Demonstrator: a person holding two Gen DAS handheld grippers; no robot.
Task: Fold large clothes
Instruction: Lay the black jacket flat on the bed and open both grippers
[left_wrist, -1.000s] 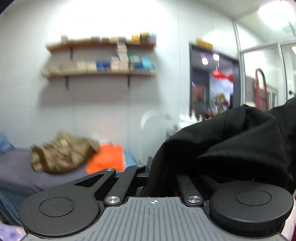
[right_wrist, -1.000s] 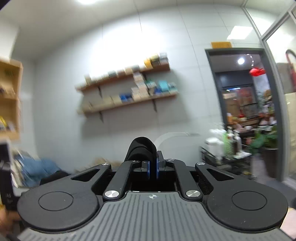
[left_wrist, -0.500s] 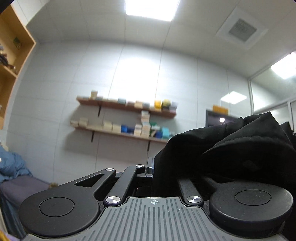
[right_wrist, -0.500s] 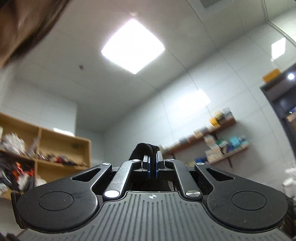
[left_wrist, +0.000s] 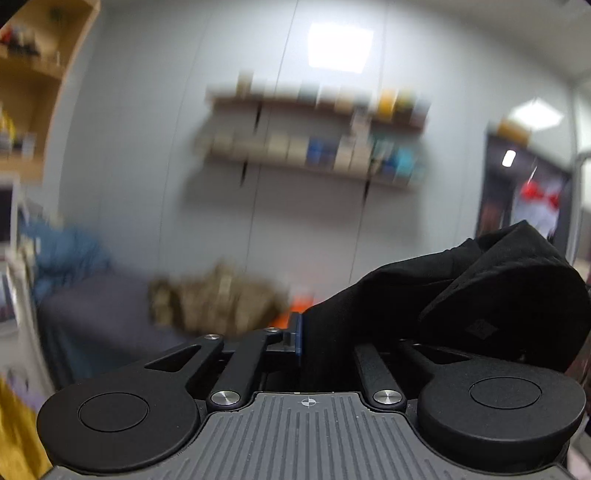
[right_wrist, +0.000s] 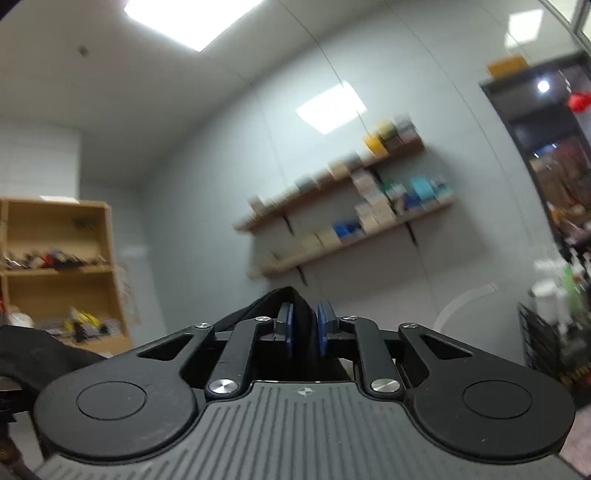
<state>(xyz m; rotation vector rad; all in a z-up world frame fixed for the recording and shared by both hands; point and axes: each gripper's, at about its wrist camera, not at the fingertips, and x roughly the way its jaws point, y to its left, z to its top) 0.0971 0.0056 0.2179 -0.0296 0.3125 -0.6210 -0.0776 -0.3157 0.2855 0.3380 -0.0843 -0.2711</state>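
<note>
- We are finding the left gripper (left_wrist: 325, 332) raised, pointing towards the far wall, and its jaws are opening.
- We are seeing only one of its blue pads (left_wrist: 300, 334); the black garment (left_wrist: 461, 295) is covering the other side, so we cannot tell whether the cloth is still pinched there.
- The black garment is lying heaped over the right half of the left gripper, bunching up above the right-hand linkage and touching the visible pad.
- We are noting the right gripper (right_wrist: 306, 328) also held up, aimed at the wall and ceiling, with its jaws opening.
- Its two blue fingers (right_wrist: 289, 326) are standing apart with a fold of the same black garment (right_wrist: 280, 301) passing between them; the cloth is lying against the left pad, while a gap is showing at the right pad.
- More of the dark cloth is trailing off to the lower left edge of the right wrist view.
- Ahead of the left gripper we are observing a bed (left_wrist: 96, 310) with a dark cover, carrying a camouflage garment (left_wrist: 214, 302) and an orange item (left_wrist: 299, 308) just beside it; the view is blurred.
- Two wall shelves (right_wrist: 351, 236) holding small boxes are showing in both views, and a wooden shelving unit (right_wrist: 55, 273) is standing to the left.
</note>
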